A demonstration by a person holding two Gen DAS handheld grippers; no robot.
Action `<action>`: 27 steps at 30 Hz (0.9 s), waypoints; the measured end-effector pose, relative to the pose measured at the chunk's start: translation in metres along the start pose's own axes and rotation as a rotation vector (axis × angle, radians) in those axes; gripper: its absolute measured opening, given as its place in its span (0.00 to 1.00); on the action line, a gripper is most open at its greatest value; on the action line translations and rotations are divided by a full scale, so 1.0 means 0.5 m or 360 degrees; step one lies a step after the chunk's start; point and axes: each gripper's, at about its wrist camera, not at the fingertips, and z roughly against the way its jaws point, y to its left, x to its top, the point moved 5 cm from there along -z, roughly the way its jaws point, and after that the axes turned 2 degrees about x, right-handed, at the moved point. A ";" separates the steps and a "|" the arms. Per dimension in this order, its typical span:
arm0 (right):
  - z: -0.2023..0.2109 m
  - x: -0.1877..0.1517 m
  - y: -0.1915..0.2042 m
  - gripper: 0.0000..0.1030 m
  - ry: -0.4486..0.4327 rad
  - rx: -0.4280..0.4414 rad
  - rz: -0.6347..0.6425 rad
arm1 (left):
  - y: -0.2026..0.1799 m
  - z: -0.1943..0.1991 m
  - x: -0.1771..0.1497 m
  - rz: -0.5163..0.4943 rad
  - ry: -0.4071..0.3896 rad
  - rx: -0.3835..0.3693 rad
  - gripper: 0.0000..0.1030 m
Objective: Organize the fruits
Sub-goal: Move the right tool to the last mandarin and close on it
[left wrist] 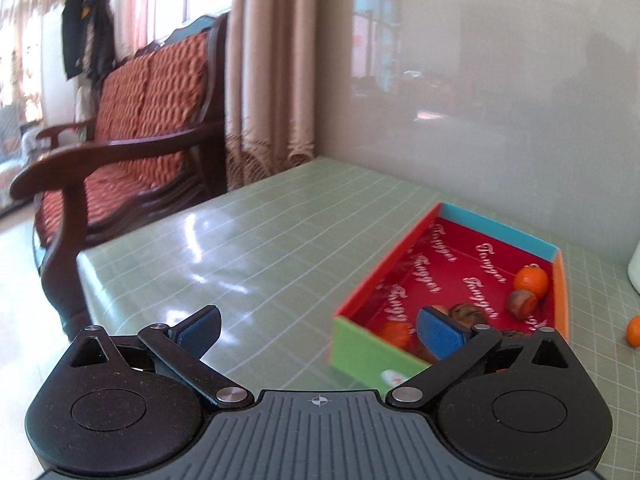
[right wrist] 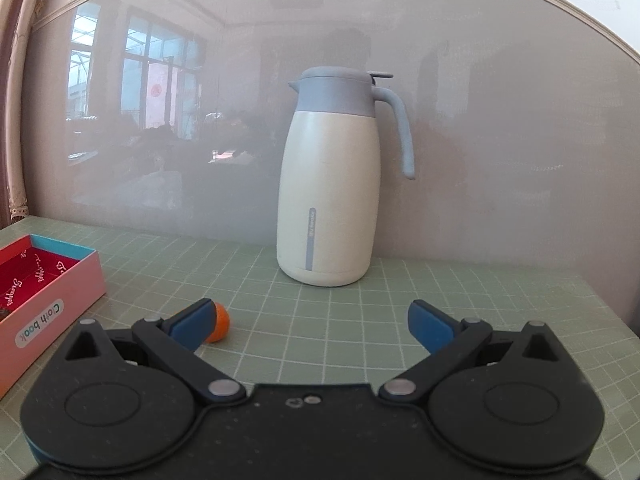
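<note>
L gripper point(left wrist: 318, 330) spread wide, empty, over table point(left wrist: 248, 248) just left of box point(left wrist: 400, 268) | box holds several fruits incl. orange one point(left wrist: 531, 279) at far end | R gripper point(right wrist: 308, 320) spread, empty, loose orange fruit point(right wrist: 220, 322) by its left finger, jug point(right wrist: 330, 184) behind | step: btwn picks | next: R shifts left, straddles fruit, pinches, carries to box

The left wrist camera looks low across the counter point(left wrist: 260, 248), box point(left wrist: 362, 350) at lower right. The right wrist camera faces the wall squarely, close to the jug point(right wrist: 330, 200). Both views share the box point(right wrist: 52, 308) and counter point(right wrist: 460, 300).
</note>
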 end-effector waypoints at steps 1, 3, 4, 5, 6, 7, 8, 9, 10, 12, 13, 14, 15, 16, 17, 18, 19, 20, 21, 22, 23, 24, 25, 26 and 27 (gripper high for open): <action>-0.003 -0.001 0.009 0.99 0.0008 0.0013 0.0002 | 0.013 -0.002 -0.003 0.0021 0.0010 0.0016 1.00; -0.008 -0.003 0.026 0.99 0.0023 0.0052 -0.0004 | 0.033 -0.008 -0.005 0.0031 0.0005 0.0055 1.00; -0.010 -0.003 0.035 0.99 0.0027 0.0067 0.0000 | 0.044 -0.008 -0.005 0.0029 -0.0006 0.0078 1.00; -0.012 -0.003 0.045 0.99 0.0030 0.0074 0.0012 | 0.053 -0.009 -0.006 0.0027 -0.0015 0.0095 1.00; -0.014 -0.004 0.056 0.99 0.0033 0.0084 0.0024 | 0.063 -0.009 -0.006 0.0027 -0.0021 0.0107 1.00; -0.015 -0.004 0.066 0.99 0.0037 0.0100 0.0031 | 0.072 -0.009 -0.006 0.0028 -0.0025 0.0117 1.00; -0.017 -0.004 0.075 0.99 0.0043 0.0114 0.0034 | 0.080 -0.008 -0.006 0.0028 -0.0030 0.0131 1.00; -0.021 -0.003 0.083 0.99 0.0050 0.0129 0.0032 | 0.088 -0.008 -0.006 0.0029 -0.0037 0.0143 1.00; -0.023 -0.004 0.092 0.99 0.0058 0.0146 0.0031 | 0.094 -0.008 -0.006 0.0030 -0.0041 0.0150 1.00; -0.028 -0.005 0.109 0.99 0.0073 0.0164 0.0044 | 0.110 -0.008 -0.006 0.0041 -0.0043 0.0160 1.00; -0.031 -0.004 0.117 0.99 0.0080 0.0171 0.0059 | 0.117 -0.009 -0.006 0.0051 -0.0043 0.0167 1.00; -0.034 -0.005 0.126 0.99 0.0085 0.0178 0.0074 | 0.125 -0.009 -0.006 0.0063 -0.0043 0.0173 1.00; -0.038 -0.007 0.133 0.99 0.0089 0.0186 0.0091 | 0.133 -0.010 -0.006 0.0077 -0.0041 0.0178 1.00; -0.039 -0.009 0.140 0.99 0.0093 0.0191 0.0113 | 0.141 -0.011 -0.006 0.0091 -0.0040 0.0185 1.00; -0.040 -0.010 0.146 0.99 0.0097 0.0192 0.0133 | 0.148 -0.012 -0.006 0.0106 -0.0038 0.0193 1.00; -0.045 -0.011 0.152 0.99 0.0102 0.0195 0.0148 | 0.155 -0.013 -0.007 0.0121 -0.0036 0.0199 1.00; -0.047 -0.012 0.156 0.99 0.0110 0.0202 0.0154 | 0.163 -0.015 -0.007 0.0135 -0.0032 0.0204 1.00; -0.051 -0.012 0.161 0.99 0.0116 0.0207 0.0161 | 0.169 -0.016 -0.008 0.0149 -0.0030 0.0209 1.00; -0.055 -0.012 0.165 0.99 0.0122 0.0208 0.0171 | 0.176 -0.015 -0.010 0.0157 -0.0029 0.0212 1.00; -0.059 -0.012 0.168 0.99 0.0127 0.0208 0.0181 | 0.180 -0.016 -0.011 0.0162 -0.0029 0.0216 1.00; -0.066 -0.012 0.171 0.98 0.0134 0.0211 0.0194 | 0.186 -0.015 -0.012 0.0164 -0.0031 0.0221 1.00; -0.073 -0.013 0.174 0.98 0.0144 0.0213 0.0203 | 0.192 -0.014 -0.013 0.0165 -0.0035 0.0228 1.00; -0.080 -0.014 0.176 0.97 0.0157 0.0215 0.0206 | 0.199 -0.013 -0.015 0.0166 -0.0038 0.0237 1.00; -0.088 -0.015 0.176 0.96 0.0174 0.0221 0.0203 | 0.206 -0.014 -0.016 0.0172 -0.0037 0.0245 1.00; -0.097 -0.017 0.176 0.96 0.0196 0.0226 0.0193 | 0.212 -0.013 -0.017 0.0184 -0.0034 0.0251 1.00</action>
